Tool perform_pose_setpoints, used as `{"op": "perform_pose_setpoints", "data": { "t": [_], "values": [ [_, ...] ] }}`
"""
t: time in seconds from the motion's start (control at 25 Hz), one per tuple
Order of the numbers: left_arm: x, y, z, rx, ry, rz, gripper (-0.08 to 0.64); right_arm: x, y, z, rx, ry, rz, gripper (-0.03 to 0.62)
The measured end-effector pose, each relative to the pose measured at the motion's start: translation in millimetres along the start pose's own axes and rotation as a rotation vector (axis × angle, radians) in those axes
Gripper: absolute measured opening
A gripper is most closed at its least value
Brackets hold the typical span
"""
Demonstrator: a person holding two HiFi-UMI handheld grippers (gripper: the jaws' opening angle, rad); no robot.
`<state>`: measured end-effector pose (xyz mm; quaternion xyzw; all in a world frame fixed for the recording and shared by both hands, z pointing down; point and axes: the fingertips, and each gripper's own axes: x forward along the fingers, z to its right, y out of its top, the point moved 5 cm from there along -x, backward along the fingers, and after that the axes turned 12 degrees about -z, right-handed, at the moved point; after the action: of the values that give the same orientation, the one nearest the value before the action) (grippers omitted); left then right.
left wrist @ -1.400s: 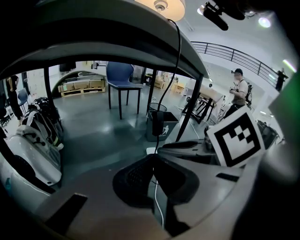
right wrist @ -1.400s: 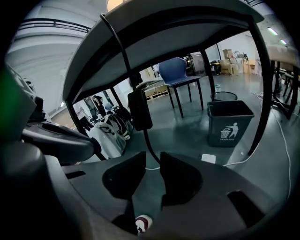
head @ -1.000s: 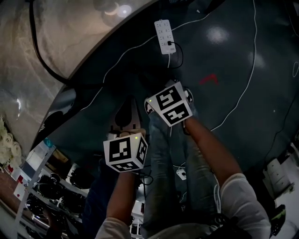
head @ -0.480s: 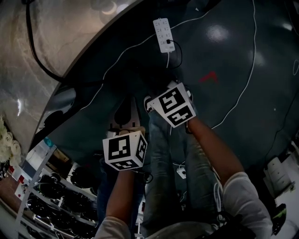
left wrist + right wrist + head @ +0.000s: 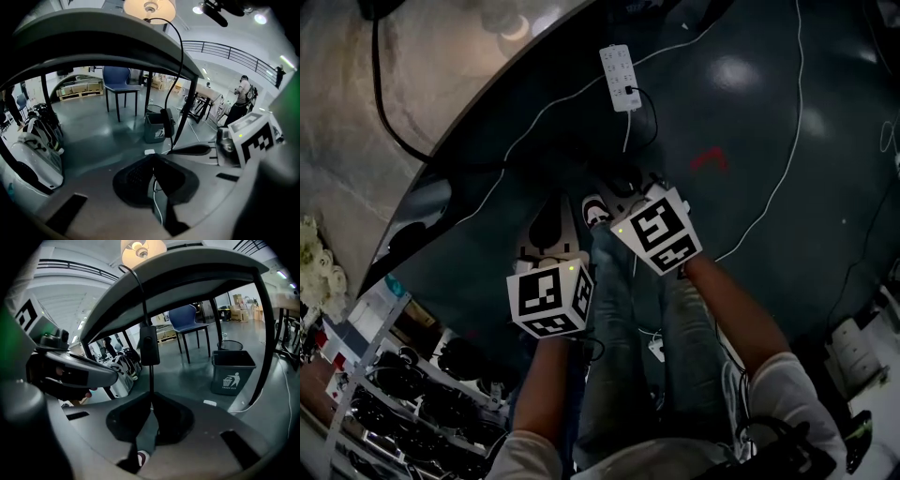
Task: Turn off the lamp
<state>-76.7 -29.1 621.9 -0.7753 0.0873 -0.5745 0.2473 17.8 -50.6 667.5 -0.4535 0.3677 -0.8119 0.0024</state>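
Right gripper view: lamp [image 5: 143, 251] overhead, cord [image 5: 151, 378] vertical

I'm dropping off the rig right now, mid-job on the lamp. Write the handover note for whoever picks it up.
Left gripper: jaws together, empty, held just short of the cord.
Right gripper: jaws closed at the lamp cord just below the inline switch, apparently pinching it.
Lamp: overhead, bulb lit.
Done: the cord is reached and seemingly steadied.
Left: press the switch, probably with the left gripper, then check that the bulb goes dark.
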Motion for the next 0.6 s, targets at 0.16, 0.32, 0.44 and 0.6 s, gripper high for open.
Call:
{"op": "perform_pose_setpoints", "data": {
  "t": [0.16, 0.32, 0.44, 0.6],
  "values": [
    [-14.8, 10.9, 8.6, -0.012, 0.011, 0.020, 0.009, -24.0, 11.1, -10.7, -0.007, 0.019, 0.024, 0.015],
    [-32.6, 21.3, 16.4, 0.008, 0.030, 0.046, 0.009, -41.5, 22.3, -22.2, -0.017, 0.053, 0.037, 0.015],
    [-44.2, 26.2, 21.1, 0.015, 0.042, 0.054, 0.009, -54.7, 30.5, -28.1, -0.030, 0.060, 0.046, 0.015],
    [-58.7, 29.2, 26.3, 0.001, 0.041, 0.063, 0.009, -66.7, 35.4, -33.0, -0.040, 0.058, 0.043, 0.015]
  ]
}}
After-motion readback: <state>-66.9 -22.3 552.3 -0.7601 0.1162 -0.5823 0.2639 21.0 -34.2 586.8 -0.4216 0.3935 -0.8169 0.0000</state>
